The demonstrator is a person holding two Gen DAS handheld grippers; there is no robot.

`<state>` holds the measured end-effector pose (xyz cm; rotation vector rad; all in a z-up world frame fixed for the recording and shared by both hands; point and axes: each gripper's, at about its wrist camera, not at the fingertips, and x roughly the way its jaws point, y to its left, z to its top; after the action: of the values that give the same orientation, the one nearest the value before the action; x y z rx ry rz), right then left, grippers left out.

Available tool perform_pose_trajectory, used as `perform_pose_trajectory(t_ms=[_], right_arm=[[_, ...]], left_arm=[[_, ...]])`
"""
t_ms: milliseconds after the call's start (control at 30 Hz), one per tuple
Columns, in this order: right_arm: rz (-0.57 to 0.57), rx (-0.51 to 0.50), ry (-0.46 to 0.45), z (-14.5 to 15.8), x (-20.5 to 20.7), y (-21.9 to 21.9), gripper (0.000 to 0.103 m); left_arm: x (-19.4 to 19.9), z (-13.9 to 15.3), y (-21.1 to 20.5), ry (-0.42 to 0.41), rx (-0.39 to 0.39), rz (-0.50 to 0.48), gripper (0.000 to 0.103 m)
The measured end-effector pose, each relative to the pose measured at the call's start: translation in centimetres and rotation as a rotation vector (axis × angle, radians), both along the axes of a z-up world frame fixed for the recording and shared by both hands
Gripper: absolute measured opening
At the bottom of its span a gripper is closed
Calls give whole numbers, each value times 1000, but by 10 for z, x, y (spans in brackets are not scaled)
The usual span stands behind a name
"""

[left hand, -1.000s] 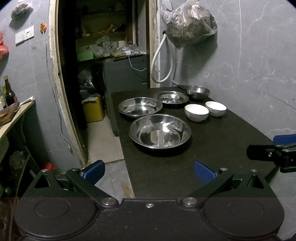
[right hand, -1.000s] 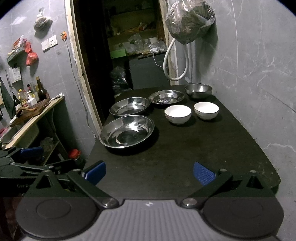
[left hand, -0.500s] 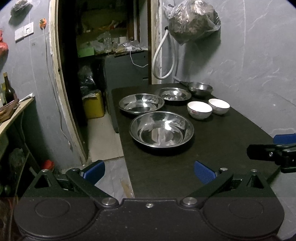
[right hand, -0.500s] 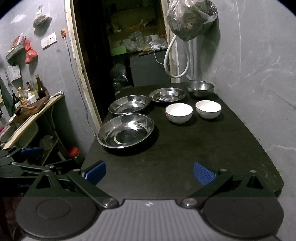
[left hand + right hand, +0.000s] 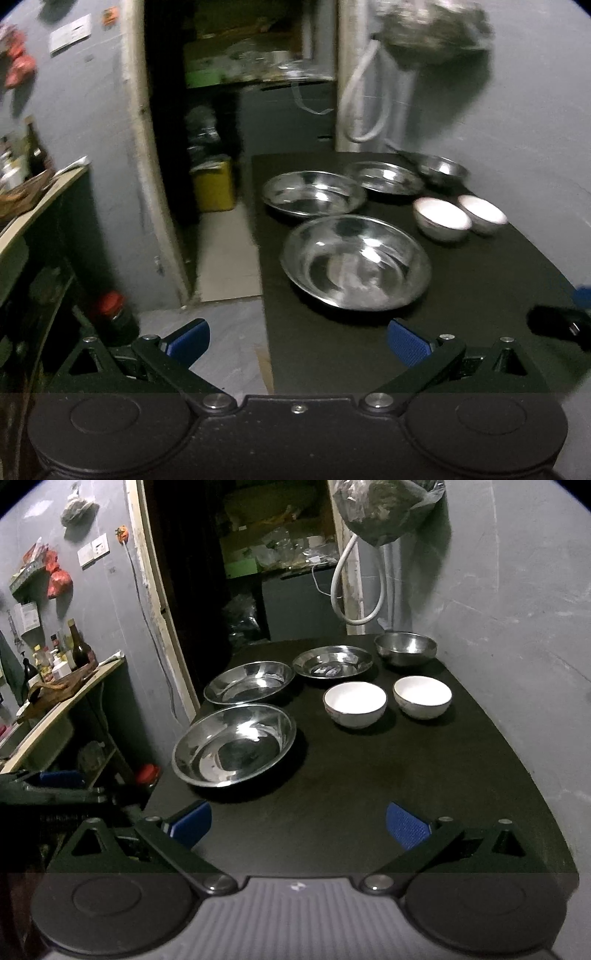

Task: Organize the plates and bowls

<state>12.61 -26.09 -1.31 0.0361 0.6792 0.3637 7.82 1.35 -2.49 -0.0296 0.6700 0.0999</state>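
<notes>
Both grippers, left (image 5: 297,338) and right (image 5: 298,821), spread wide, empty, nearer than before to shiny round steel plates (image 5: 234,744) and glossy white bowls (image 5: 354,703) on matte black table (image 5: 369,805).
</notes>
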Motion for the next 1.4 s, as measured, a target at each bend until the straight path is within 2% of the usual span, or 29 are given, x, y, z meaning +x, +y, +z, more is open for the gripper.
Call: perform_pose_trajectory(t_ms=[167, 267, 500, 767, 933, 1067, 1400], right_arm=[[56, 1, -3, 0, 38, -5, 103], [82, 9, -1, 0, 63, -6, 103], [143, 70, 8, 4, 109, 1, 103], [172, 119, 12, 7, 143, 23, 103], [153, 131, 14, 5, 158, 37, 103], [108, 117, 24, 0, 172, 52, 103], [28, 35, 50, -8, 215, 102, 103]], left_arm=[[35, 3, 9, 23, -38, 120, 102], [58, 7, 12, 34, -28, 167, 102], [104, 20, 14, 80, -7, 229, 102], [125, 30, 22, 119, 55, 261, 102], [143, 31, 32, 129, 84, 231, 102], [168, 24, 43, 137, 90, 172, 102], [258, 1, 78, 136, 62, 19, 102]])
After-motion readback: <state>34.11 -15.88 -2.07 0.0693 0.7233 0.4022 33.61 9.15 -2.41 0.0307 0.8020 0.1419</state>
